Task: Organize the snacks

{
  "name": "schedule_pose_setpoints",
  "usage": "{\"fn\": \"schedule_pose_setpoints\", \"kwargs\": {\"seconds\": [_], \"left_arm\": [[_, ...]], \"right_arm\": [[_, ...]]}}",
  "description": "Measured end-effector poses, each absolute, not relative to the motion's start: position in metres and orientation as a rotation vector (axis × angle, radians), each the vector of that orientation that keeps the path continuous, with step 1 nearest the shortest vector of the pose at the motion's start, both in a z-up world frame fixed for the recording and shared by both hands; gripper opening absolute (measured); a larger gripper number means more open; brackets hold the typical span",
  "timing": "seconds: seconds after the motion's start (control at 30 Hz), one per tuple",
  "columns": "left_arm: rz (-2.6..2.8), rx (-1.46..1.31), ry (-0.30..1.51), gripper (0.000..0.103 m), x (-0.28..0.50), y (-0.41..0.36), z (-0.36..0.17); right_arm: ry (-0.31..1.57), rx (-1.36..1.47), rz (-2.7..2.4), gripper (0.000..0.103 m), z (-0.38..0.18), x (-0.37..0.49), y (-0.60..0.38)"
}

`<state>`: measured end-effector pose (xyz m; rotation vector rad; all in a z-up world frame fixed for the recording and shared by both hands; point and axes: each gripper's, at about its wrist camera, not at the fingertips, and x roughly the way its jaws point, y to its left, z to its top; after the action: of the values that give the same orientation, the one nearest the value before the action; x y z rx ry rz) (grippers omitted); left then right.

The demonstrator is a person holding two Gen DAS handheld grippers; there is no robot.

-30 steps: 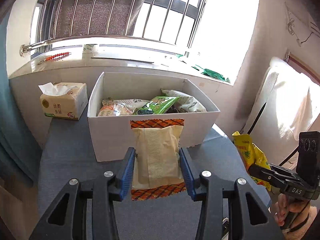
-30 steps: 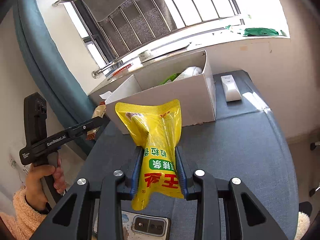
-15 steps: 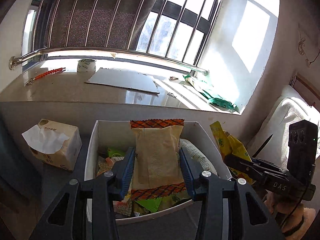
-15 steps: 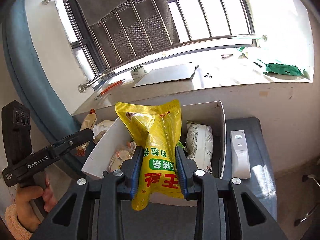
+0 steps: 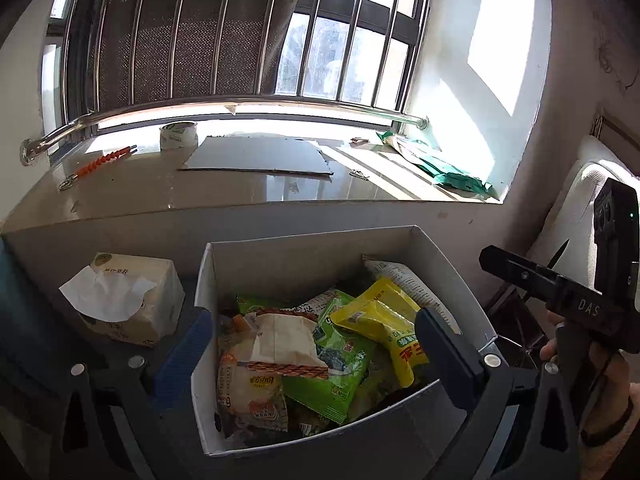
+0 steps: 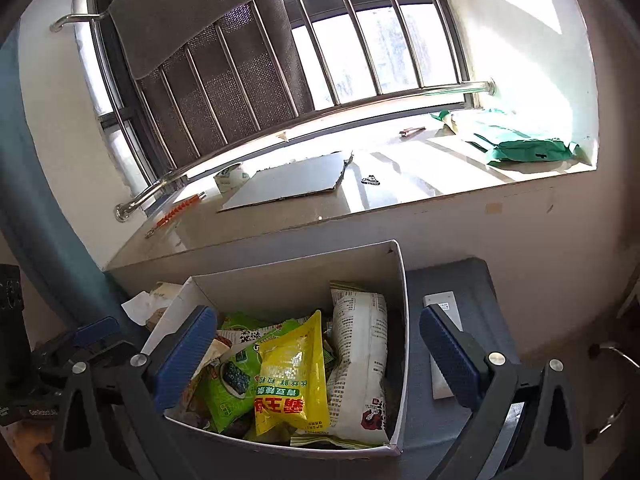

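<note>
Grey surface (image 6: 460, 276) under a sunny windowsill, white box (image 5: 304, 256) heaped with snack packets, both tools above it, left tool (image 5: 316, 344) and right tool (image 6: 320, 344) opening wide and empty, yellow packet (image 6: 292, 376) and beige packet (image 5: 280, 340) lying atop the pile

One box (image 5: 400, 420) is seen, one tissue pack (image 5: 128, 304) beside it. Inside, one yellow bag (image 6: 292, 376), one white bag (image 6: 360, 356) and one tan packet (image 5: 280, 344) are counted; green bags cannot be counted.
</note>
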<state>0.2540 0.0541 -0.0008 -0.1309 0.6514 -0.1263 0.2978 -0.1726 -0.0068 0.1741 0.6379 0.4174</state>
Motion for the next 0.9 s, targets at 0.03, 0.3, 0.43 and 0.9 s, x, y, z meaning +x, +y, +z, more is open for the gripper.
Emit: {"fn": "schedule_pose_setpoints", "kwargs": {"seconds": [0.03, 0.3, 0.43, 0.9], "left_arm": [[-0.116, -0.115, 0.633, 0.103, 0.249, 0.053, 0.002], [0.027, -0.031, 0.49, 0.103, 0.197, 0.04, 0.021], [-0.009, -0.079, 0.499, 0.103, 0.174, 0.043, 0.023], [0.027, -0.077, 0.533, 0.103, 0.057, 0.024, 0.0]], "right_arm": [[0.65, 0.166, 0.416, 0.103, -0.007, 0.297, -0.172], [0.565, -0.038, 0.399, 0.103, 0.002, 0.254, -0.151], [0.552, -0.115, 0.417, 0.103, 0.001, 0.221, -0.144], [0.524, -0.082, 0.554, 0.103, -0.003, 0.101, -0.172]]}}
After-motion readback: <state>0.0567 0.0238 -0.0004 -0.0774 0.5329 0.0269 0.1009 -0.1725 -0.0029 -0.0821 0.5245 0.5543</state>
